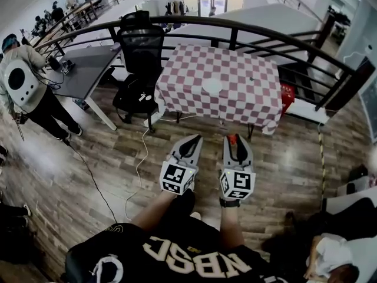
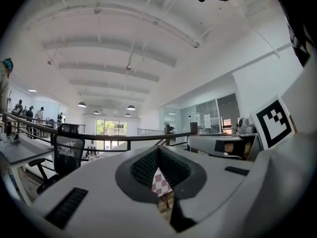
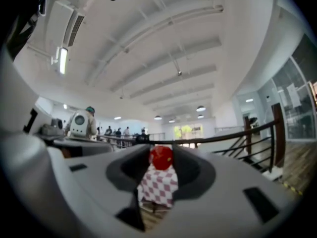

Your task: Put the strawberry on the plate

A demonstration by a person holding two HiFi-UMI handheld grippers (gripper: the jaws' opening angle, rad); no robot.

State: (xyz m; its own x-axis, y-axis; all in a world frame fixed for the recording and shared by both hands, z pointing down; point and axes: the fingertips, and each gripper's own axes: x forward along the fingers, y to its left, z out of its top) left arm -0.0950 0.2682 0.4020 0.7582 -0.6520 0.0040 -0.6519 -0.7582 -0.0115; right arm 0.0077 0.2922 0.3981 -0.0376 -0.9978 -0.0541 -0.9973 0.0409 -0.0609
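In the head view, the checkered table (image 1: 247, 93) stands well ahead of the person, across open floor, with the white plate (image 1: 212, 86) near its middle. Both grippers are held low, short of the table. The right gripper (image 1: 232, 141) pinches the strawberry (image 1: 232, 138) at its tips, probably to carry it over. The left gripper (image 1: 194, 140) is closed on nothing, seemingly spare.

In the left gripper view, the jaw tips meet, and a sliver of the table shows beneath them.

In the right gripper view, the strawberry (image 3: 161, 157) sits clamped between the jaws, lined up with the table but far from it.
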